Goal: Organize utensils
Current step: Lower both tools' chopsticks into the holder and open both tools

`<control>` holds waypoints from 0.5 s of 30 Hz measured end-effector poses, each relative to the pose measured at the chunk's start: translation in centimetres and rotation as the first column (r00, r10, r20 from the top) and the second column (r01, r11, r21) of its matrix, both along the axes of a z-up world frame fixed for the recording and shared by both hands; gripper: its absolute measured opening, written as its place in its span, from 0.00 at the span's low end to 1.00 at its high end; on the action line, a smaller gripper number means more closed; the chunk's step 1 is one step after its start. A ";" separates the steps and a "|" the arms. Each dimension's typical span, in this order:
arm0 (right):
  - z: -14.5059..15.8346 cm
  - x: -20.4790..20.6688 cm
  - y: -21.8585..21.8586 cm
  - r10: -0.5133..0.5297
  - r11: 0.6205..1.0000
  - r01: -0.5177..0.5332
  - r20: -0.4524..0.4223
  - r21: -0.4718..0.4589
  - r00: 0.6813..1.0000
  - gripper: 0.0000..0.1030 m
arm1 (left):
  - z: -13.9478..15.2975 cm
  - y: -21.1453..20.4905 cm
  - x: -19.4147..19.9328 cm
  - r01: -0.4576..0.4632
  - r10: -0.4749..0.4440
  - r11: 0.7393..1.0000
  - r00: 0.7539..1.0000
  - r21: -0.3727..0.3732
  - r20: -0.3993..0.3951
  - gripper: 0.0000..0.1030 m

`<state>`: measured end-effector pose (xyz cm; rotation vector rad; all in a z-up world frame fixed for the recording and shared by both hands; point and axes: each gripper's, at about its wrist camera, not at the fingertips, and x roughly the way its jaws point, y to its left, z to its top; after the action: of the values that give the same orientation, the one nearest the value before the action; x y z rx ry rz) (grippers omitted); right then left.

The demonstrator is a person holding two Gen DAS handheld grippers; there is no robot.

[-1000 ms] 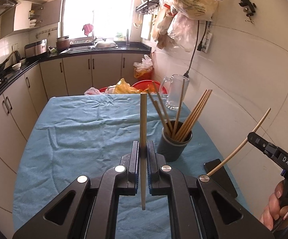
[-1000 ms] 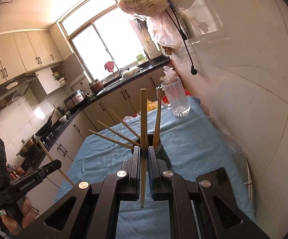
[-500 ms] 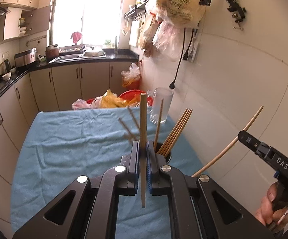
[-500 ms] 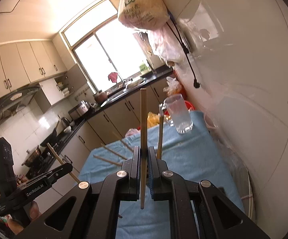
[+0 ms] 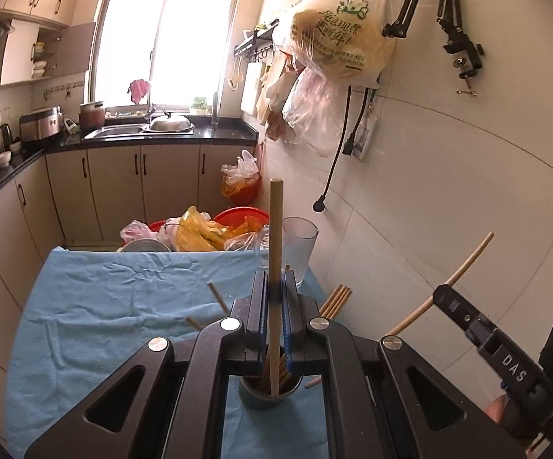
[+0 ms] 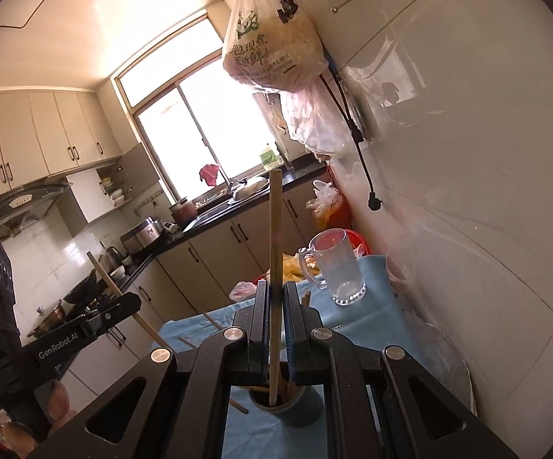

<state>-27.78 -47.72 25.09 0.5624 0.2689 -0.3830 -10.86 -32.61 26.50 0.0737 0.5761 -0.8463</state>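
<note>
A thin pale wooden chopstick (image 5: 275,252) is clamped upright in the left tongs (image 5: 275,300), another (image 6: 275,252) in the right tongs (image 6: 275,300). Directly below both, the dark round holder (image 5: 269,397) is seemingly crowded; a lowered tip could be deflected onto the blue-clothed worktop (image 5: 104,306).

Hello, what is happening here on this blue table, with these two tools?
A person is sorting chopsticks into a dark cup on the blue cloth. The left gripper is shut on one chopstick, held upright above the cup. The right gripper is shut on another chopstick, also above the cup. Several chopsticks already stand inside. A glass mug stands behind.
</note>
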 end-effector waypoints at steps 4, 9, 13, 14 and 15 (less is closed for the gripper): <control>-1.1 1.9 -0.5 0.006 1.000 -0.006 -0.028 0.005 1.000 0.07 | -1.7 -0.7 1.1 -0.006 0.006 1.000 1.000 0.015 -0.010 0.06; -3.4 4.1 -1.1 0.022 0.999 -0.020 -0.085 0.026 0.996 0.07 | -4.2 -0.8 2.1 0.001 0.000 0.999 0.999 0.034 -0.037 0.06; -4.8 5.2 -0.8 0.040 0.999 -0.036 -0.120 0.037 0.992 0.07 | -5.2 -0.6 2.2 0.005 -0.003 0.999 0.999 0.043 -0.040 0.06; -5.1 5.4 -0.7 0.045 0.998 -0.041 -0.125 0.040 0.991 0.07 | -5.5 -0.6 2.2 0.004 -0.002 0.999 0.999 0.046 -0.037 0.06; -5.4 5.6 -0.6 0.050 0.998 -0.045 -0.132 0.040 0.990 0.07 | -5.8 -0.5 2.3 0.001 0.001 0.999 0.999 0.050 -0.035 0.06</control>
<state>-22.16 -48.29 19.73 0.5667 0.4171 -0.3707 -8.61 -33.15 20.67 0.1046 0.6304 -0.8346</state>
